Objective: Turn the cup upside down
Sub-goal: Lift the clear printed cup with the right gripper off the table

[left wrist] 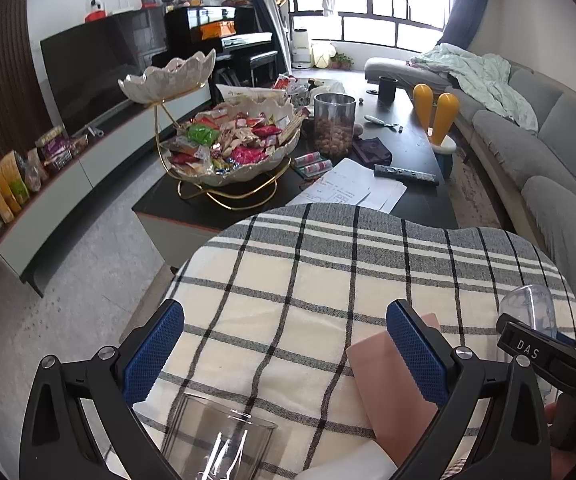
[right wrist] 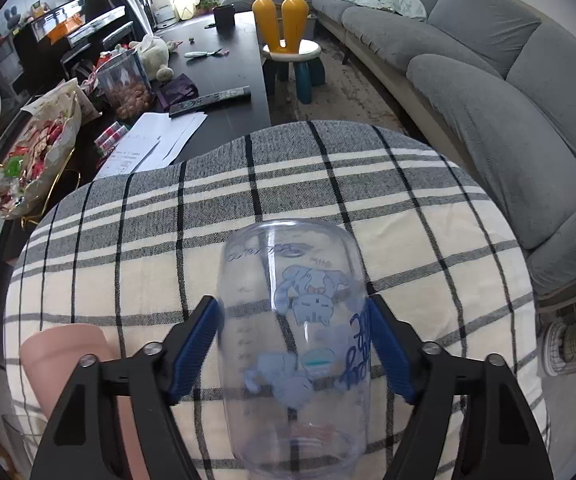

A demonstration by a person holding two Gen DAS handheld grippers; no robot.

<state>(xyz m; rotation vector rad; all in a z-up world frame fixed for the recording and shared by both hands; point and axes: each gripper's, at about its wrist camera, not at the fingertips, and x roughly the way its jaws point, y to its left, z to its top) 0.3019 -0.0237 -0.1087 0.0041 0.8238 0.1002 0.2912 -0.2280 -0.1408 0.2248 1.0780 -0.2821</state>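
Right wrist: right gripper (right wrist: 293, 350) clamps clear cup (right wrist: 293, 320) across its body, long axis pointing away along fingers, closed end far. Left gripper (left wrist: 284, 354) empty, spread.

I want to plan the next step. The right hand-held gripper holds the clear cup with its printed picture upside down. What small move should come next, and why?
Probably lower the clear cup straight down onto the checked cloth and then open. The right hand-held gripper clamps its sides, the closed base points away, and the pink cup stands clear to the side.
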